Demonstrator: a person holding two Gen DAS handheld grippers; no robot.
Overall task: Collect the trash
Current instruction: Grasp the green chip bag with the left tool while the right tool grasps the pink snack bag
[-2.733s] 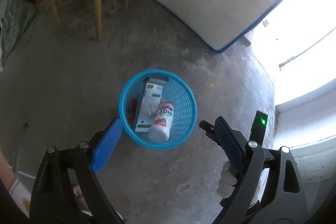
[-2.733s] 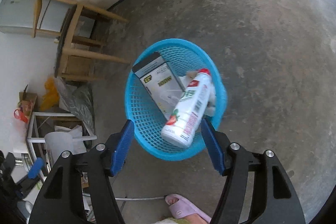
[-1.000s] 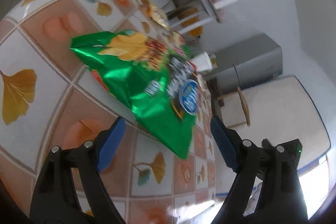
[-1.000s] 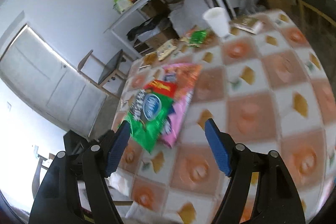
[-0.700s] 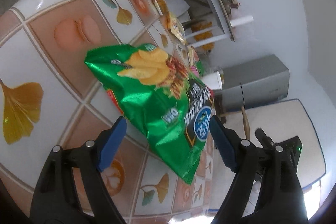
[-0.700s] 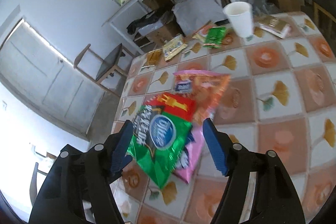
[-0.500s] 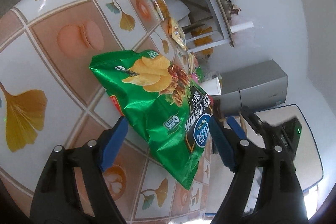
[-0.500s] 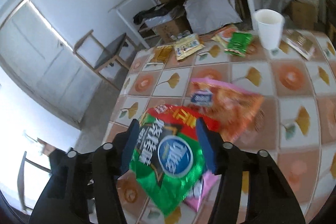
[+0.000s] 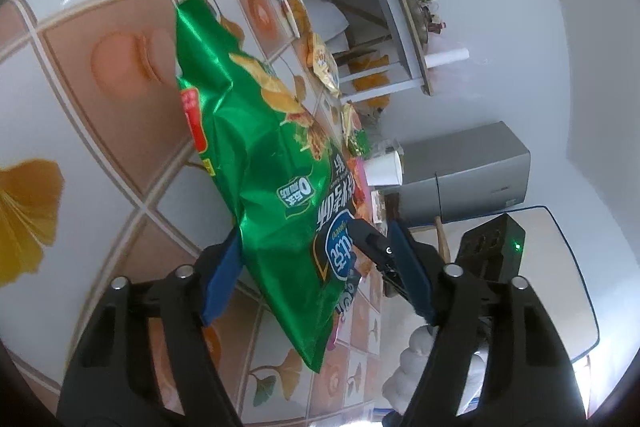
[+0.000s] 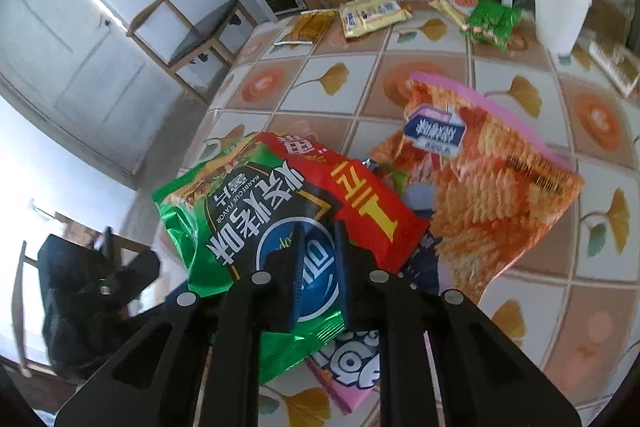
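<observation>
A green crisp bag (image 9: 256,155) lies on the tiled table (image 9: 80,131), its near end raised. It also shows in the right wrist view (image 10: 248,223). My right gripper (image 10: 318,259) is shut on the bag's near end and also shows in the left wrist view (image 9: 370,243). My left gripper (image 9: 316,275) is open with its blue pads on either side of the bag. A pink and orange crisp bag (image 10: 480,163) lies partly under the green one.
Small snack packets (image 10: 374,13), a green packet (image 10: 490,21) and a white paper cup (image 10: 558,13) lie at the table's far side. A wooden chair (image 10: 196,31) stands beyond the table. A shelf (image 9: 400,27) and a grey cabinet (image 9: 464,171) stand behind.
My right gripper has closed on the green bag's near end and lifted it. My left gripper has moved in around the bag and stays open.
</observation>
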